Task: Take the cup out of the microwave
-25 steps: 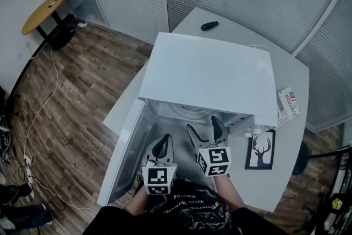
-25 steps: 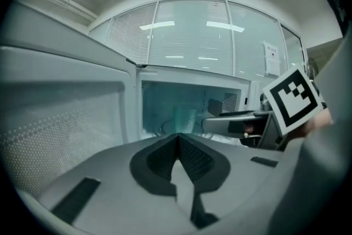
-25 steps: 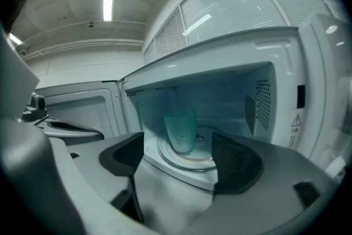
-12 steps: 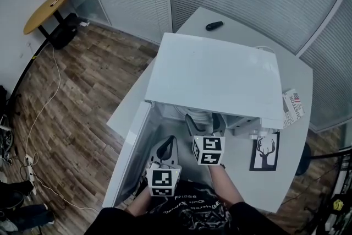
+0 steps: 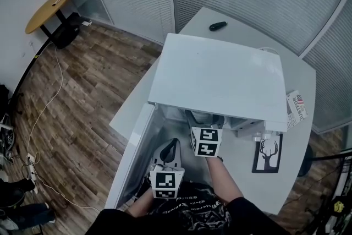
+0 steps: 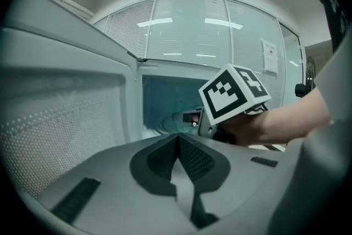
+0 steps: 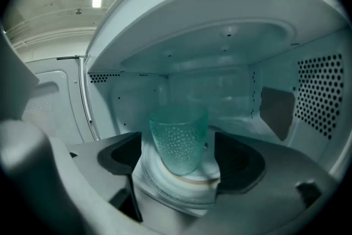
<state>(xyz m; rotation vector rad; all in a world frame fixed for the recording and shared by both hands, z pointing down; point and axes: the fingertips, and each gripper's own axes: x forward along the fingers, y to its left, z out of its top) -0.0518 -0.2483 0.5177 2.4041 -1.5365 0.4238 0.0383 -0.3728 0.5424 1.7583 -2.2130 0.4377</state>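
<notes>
white table (image 5: pixel 242 27) is carrying everything; microwave (image 5: pixel 220 77) is sitting across its middle, door hanging open at near left; small black object (image 5: pixel 218 25) is lying at the far end, well apart; deer picture (image 5: pixel 268 152) is lying flat beside the microwave's near right corner; printed packet (image 5: pixel 297 109) is resting at the right edge

The left gripper (image 6: pixel 177 139) filled the bottom of the view, its two dark pads pressed together with nothing between them. To the left stood the open door (image 6: pixel 60 113) of the microwave (image 6: pixel 157 104), its window speckled with small dots. Past the jaws the cavity showed pale teal. The right gripper (image 6: pixel 190 118), topped by its marker cube (image 6: pixel 234 93), reached into that cavity from the right, held by a hand (image 6: pixel 247 126). Its jaws had just been opening, though what lay between them could not be made out here. Behind stood glass walls with blinds (image 6: pixel 187 30).
</notes>
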